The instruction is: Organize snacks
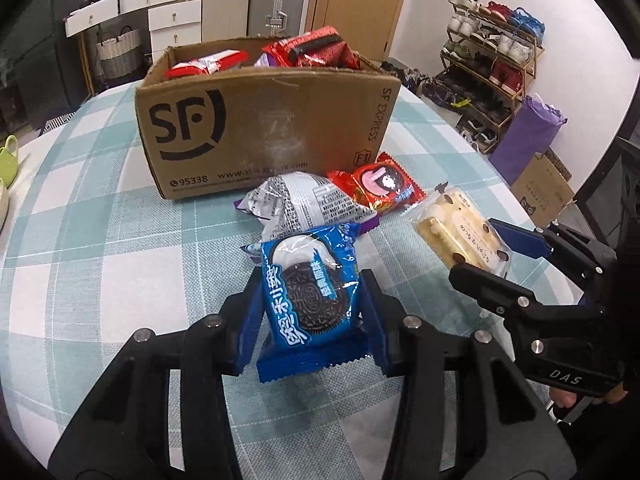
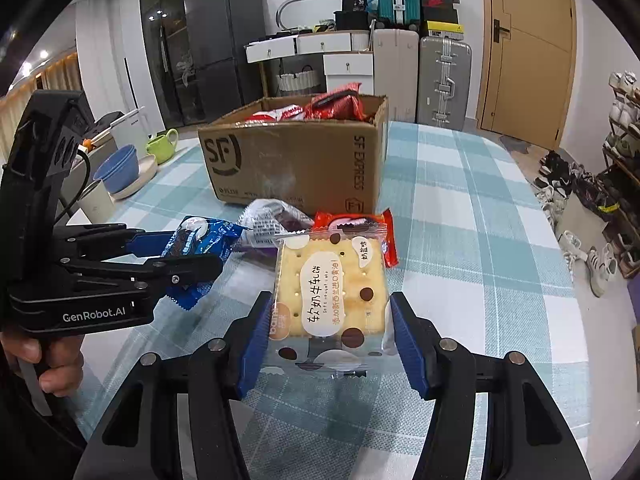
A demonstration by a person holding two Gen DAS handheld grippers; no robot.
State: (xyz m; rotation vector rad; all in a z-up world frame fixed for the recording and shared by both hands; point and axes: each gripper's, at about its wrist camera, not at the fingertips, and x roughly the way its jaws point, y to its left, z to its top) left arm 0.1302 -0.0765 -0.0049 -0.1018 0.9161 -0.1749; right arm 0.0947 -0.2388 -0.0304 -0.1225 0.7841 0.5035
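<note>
My left gripper (image 1: pixel 314 304) is shut on a blue cookie packet (image 1: pixel 312 292), held above the checked tablecloth. My right gripper (image 2: pixel 330 328) is shut on a clear cracker packet (image 2: pixel 330 292); that packet also shows in the left wrist view (image 1: pixel 460 232). A silver-and-purple packet (image 1: pixel 304 204) and a red packet (image 1: pixel 380 188) lie on the table just in front of the open cardboard box (image 1: pixel 260 120). The box holds several red snack packets (image 1: pixel 312 48). The left gripper (image 2: pixel 196 248) with the blue packet (image 2: pixel 200 240) shows at the left of the right wrist view.
The table (image 1: pixel 100 220) has a teal-and-white checked cloth. Blue bowls (image 2: pixel 120 168), a green jug (image 2: pixel 162 144) and a cup (image 2: pixel 96 202) stand at its far left edge. Suitcases (image 2: pixel 442 80), drawers and a shoe rack (image 1: pixel 492 60) stand beyond the table.
</note>
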